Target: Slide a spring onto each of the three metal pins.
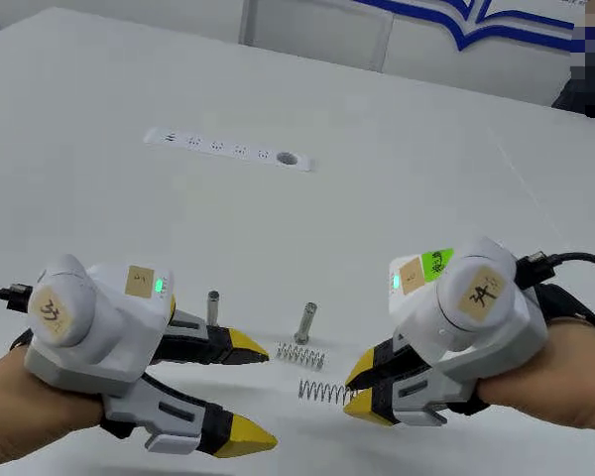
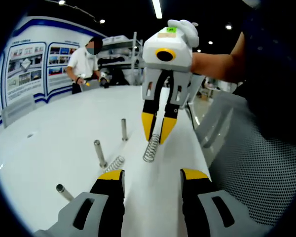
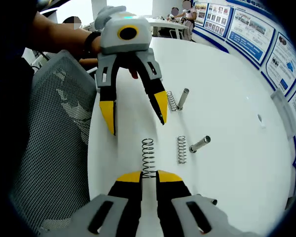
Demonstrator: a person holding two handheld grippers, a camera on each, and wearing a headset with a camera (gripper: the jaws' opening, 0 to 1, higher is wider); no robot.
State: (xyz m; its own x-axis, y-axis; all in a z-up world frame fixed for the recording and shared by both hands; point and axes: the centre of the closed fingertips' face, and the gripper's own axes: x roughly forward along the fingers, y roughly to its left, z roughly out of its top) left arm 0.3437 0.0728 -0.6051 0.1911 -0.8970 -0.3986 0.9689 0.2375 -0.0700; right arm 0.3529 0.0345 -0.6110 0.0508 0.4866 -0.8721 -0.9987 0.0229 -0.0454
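My right gripper is shut on one end of a thin steel spring, which sticks out toward the left gripper just over the white table. The same spring shows between the right gripper tips. My left gripper faces it, open and holding nothing. A second spring lies loose by a short metal pin. Another pin stands behind the left gripper's upper finger. A third spring lies beside that pin. A third pin lies low on the left.
A white power strip lies across the table's far middle. A grey mesh chair stands at the table's near edge. People stand far off at another bench. Bare tabletop stretches beyond the pins.
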